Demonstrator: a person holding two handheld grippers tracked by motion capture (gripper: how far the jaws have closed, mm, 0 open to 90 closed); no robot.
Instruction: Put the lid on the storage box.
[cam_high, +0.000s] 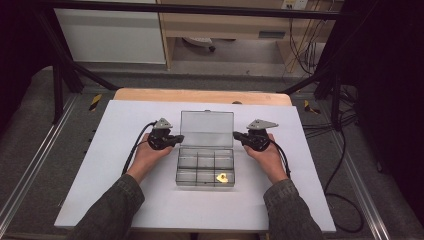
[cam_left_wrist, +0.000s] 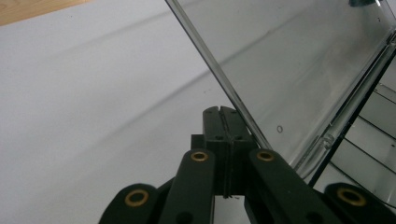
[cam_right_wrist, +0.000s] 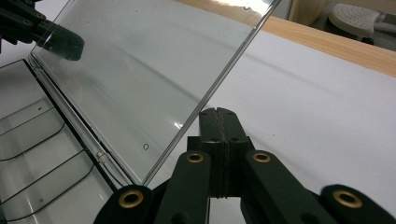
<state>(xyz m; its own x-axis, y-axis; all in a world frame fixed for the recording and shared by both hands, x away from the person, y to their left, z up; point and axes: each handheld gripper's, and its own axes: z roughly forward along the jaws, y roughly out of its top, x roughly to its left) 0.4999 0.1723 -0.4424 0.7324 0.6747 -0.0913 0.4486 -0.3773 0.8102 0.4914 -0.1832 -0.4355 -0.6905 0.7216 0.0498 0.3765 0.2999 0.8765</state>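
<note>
1. White board covered my table, and a strip of wood showed at its far edge.
2. Grey floor and black cables lay around the table.
3. My clear plastic box sat in the middle of the white board, between my two hands.
4. Its lid stood open, tipped back on the far side.
5. Little walls split the box into small rooms (I could not count them well).
6. One small yellow thing lay in a near room, on the right side.
7. My left tongs rested just beside the left edge of the lid.
8. Their jaws were pressed tight together and pinched nothing.
9. My right tongs rested just beside the right edge of the lid.
10. Their jaws were pressed tight together too, with nothing between them.
11. I could not tell if either tip really touched the lid.
</note>
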